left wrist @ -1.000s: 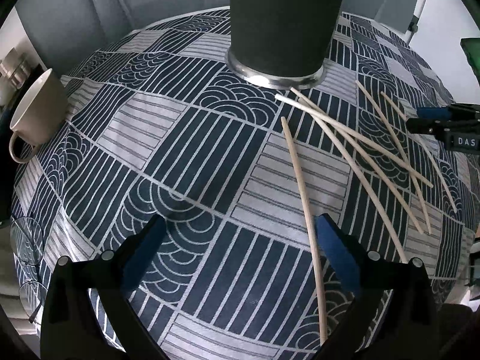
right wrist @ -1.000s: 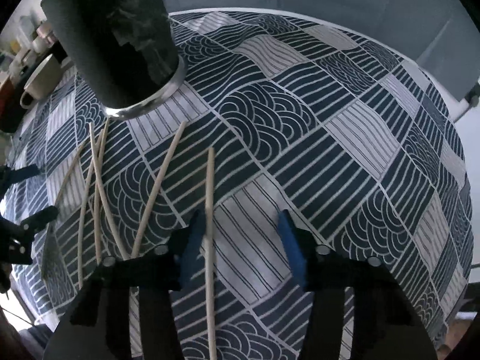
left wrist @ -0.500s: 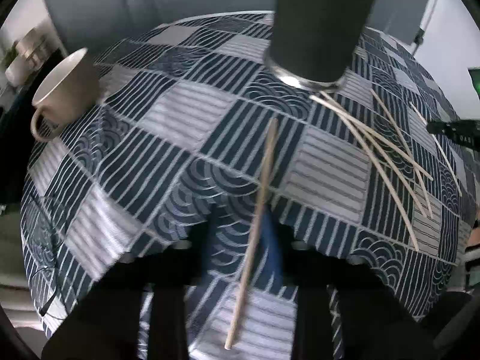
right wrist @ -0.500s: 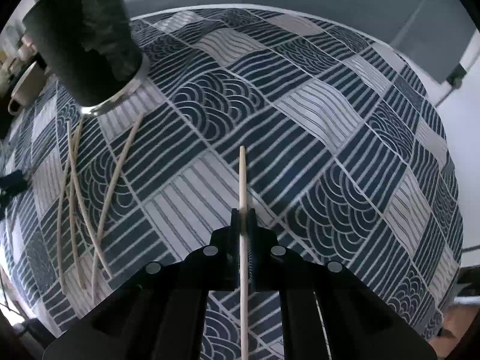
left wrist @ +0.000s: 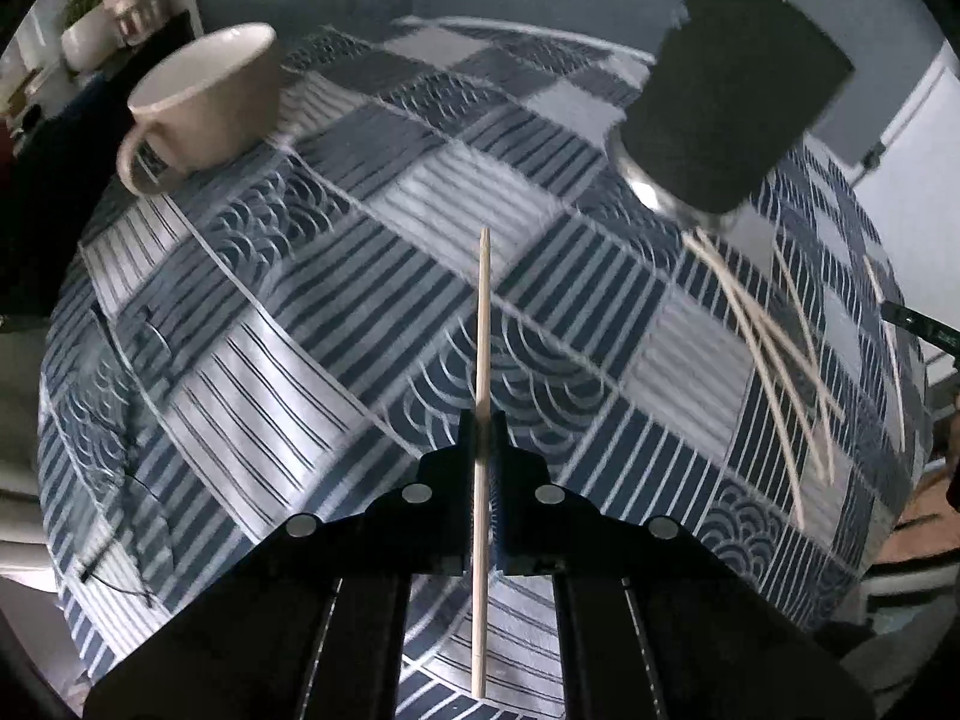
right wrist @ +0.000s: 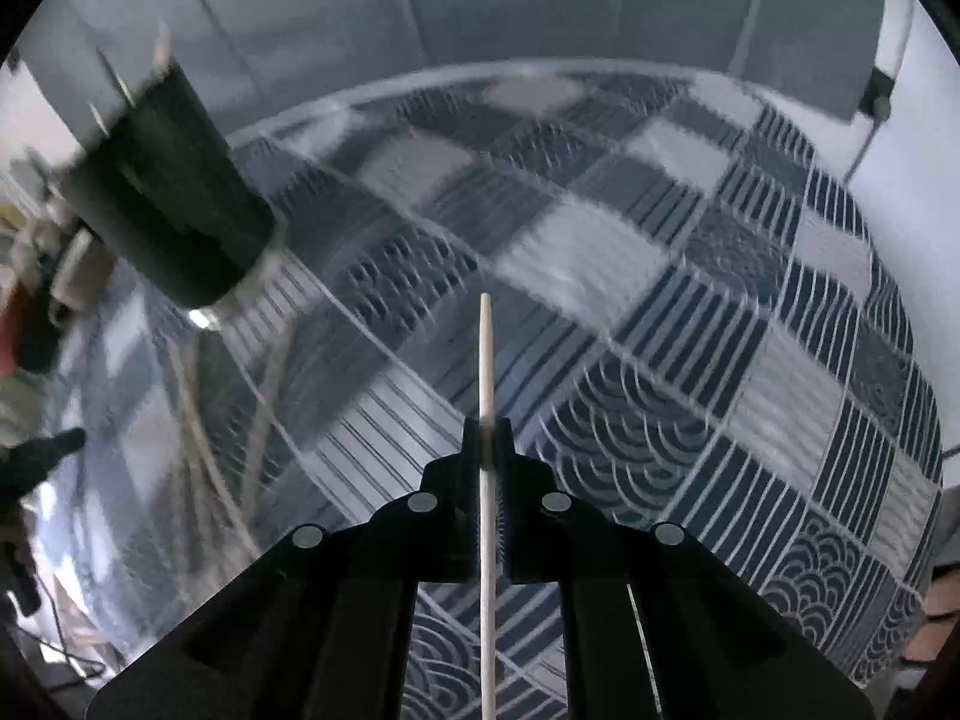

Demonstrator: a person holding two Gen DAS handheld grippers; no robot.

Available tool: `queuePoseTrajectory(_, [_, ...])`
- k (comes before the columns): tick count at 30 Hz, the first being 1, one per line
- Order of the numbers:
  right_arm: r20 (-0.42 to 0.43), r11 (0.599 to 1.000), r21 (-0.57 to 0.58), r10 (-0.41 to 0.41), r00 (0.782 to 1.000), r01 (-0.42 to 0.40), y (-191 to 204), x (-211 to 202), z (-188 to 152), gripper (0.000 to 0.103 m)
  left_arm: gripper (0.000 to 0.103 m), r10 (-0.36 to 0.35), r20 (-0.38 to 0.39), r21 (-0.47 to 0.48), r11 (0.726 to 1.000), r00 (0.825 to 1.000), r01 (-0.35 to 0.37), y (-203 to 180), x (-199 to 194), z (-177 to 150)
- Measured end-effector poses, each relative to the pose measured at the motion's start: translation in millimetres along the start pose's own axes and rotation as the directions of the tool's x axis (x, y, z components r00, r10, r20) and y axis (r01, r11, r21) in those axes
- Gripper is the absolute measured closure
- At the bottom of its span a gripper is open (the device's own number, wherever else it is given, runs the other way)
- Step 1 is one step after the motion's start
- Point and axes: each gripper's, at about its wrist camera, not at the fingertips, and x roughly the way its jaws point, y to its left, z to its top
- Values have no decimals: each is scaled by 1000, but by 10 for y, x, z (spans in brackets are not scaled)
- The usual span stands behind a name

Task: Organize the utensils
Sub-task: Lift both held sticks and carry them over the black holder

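Observation:
My left gripper (left wrist: 481, 420) is shut on a wooden chopstick (left wrist: 482, 324) that points forward, lifted above the patterned tablecloth. My right gripper (right wrist: 487, 429) is shut on another chopstick (right wrist: 486, 354), also held above the cloth. A dark cylindrical holder (left wrist: 732, 96) stands at the upper right of the left wrist view, with chopstick tips showing above its rim. The holder also shows in the right wrist view (right wrist: 168, 204) at the upper left. Several loose chopsticks (left wrist: 774, 354) lie on the cloth below the holder.
A beige cup (left wrist: 210, 102) stands at the far left of the table. The blue and white tablecloth (left wrist: 300, 330) covers the table. The other gripper's tip (left wrist: 918, 324) shows at the right edge. Shelf items sit beyond the table at the upper left.
Both grippers went from open over chopsticks on the cloth to shut on one each. Both have lifted and swung, so the holder has shifted outward in each view.

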Motion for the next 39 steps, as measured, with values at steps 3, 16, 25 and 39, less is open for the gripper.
queuePoseTrajectory(3, [93, 999, -3, 46, 995, -46, 130, -276, 175, 98, 98, -24, 55, -49, 998, 998, 26, 66, -184, 171])
queuePoseTrajectory(16, [381, 975, -195, 178, 907, -109, 927, -1240, 1058, 98, 98, -103, 339, 54, 994, 935, 90, -429, -1039, 1139])
queuePoseTrajectory(25, [470, 964, -215, 241, 849, -154, 1318, -1412, 1718, 98, 98, -232, 469, 117, 973, 852, 200, -904, -1295, 1758])
queuePoseTrajectory(39, [410, 946, -146, 323, 853, -289, 1447, -761, 2124, 98, 98, -312, 519, 116, 948, 796, 296, -1125, -799, 2101])
